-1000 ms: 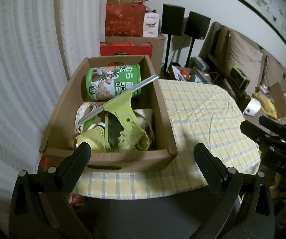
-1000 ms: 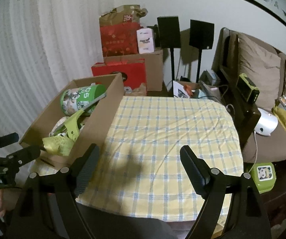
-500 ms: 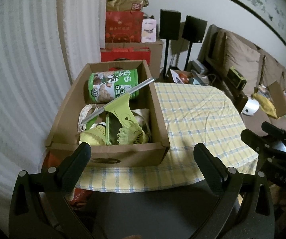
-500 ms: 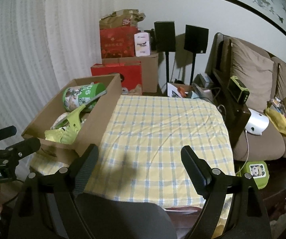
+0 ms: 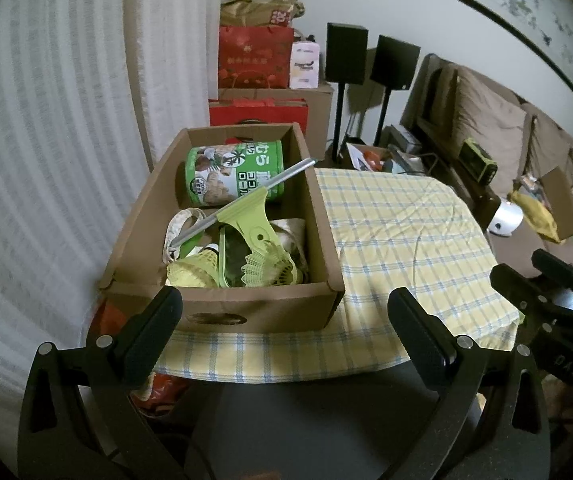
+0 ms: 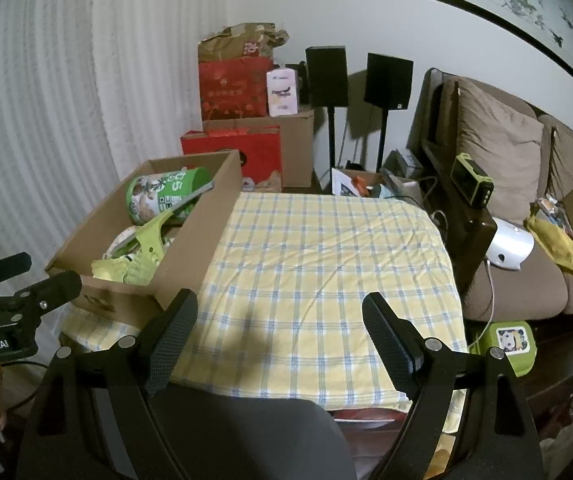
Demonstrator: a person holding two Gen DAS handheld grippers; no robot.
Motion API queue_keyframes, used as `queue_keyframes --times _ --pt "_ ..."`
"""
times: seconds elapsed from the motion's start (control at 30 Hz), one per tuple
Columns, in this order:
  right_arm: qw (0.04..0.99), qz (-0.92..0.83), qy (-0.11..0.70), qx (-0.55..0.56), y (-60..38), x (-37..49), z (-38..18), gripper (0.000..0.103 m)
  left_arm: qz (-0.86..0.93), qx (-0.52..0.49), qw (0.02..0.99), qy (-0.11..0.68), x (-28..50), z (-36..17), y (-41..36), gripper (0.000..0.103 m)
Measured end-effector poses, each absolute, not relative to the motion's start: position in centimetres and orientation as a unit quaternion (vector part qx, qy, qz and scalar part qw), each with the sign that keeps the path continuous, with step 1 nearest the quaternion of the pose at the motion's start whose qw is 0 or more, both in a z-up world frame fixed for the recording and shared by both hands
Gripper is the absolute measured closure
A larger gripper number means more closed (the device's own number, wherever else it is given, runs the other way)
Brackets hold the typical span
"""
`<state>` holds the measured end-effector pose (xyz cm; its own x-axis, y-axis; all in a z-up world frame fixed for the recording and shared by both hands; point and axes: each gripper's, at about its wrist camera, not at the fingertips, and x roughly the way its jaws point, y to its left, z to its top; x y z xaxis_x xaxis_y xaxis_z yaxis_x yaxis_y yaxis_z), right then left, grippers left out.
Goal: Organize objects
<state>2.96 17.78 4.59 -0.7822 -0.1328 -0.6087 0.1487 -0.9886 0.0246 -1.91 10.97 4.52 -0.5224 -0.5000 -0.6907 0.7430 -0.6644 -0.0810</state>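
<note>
A cardboard box stands on the left side of a table with a yellow checked cloth. In it lie a green can on its side, a green squeegee with a metal bar, yellow shuttlecocks and a cloth bag. The box also shows in the right wrist view. My left gripper is open and empty, held back from the box's near wall. My right gripper is open and empty, above the cloth's near edge.
Red gift bags and cartons are stacked behind the table by the curtain. Two black speakers stand on poles. A brown sofa with clutter is at the right. A dark chair back is below the grippers.
Both grippers have drawn back and up from the table, so the box and cloth look smaller. Both stayed open. Nothing in the box moved.
</note>
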Motion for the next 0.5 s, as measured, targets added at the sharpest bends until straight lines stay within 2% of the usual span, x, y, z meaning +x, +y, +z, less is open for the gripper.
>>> queue_keyframes --times 0.5 --pt "0.069 -0.945 0.009 0.32 17.97 3.62 4.62 0.017 -0.852 0.324 0.367 0.184 -1.79 4.7 11.25 0.0"
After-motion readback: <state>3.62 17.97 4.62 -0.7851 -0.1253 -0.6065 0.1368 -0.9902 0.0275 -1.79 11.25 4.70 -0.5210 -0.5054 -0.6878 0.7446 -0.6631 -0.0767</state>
